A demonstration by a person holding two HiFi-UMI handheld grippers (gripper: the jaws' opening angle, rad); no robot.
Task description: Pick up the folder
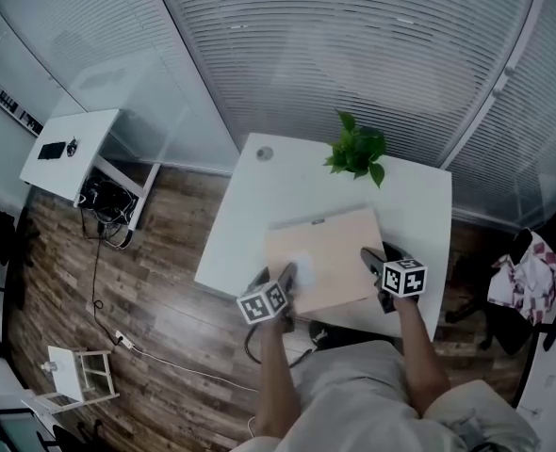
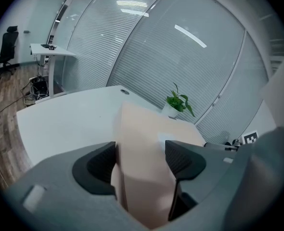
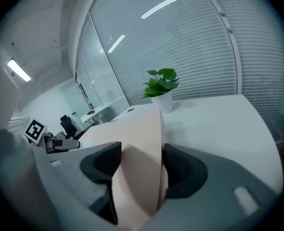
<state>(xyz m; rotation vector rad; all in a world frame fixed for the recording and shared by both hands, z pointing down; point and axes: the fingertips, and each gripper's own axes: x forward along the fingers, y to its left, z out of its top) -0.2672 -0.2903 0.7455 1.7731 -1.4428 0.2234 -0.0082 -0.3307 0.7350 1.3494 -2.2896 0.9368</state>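
Clamping plain pale-peach folder [image 1: 323,250]: left gripper [image 1: 291,273], right gripper [image 1: 371,258], near edge.

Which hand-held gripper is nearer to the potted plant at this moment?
Right. The right hand-held gripper clamps the folder at its near right edge, almost straight across from the potted plant. The left hand-held gripper clamps the near left corner, farther off to the side.

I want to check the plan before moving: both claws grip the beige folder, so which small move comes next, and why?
Probably raise both claws together, slowly and level. The left claw and the right claw are each shut on the near edge of the flat beige card folder, which seems to rest on the white rectangular table; an uneven lift could bend it.
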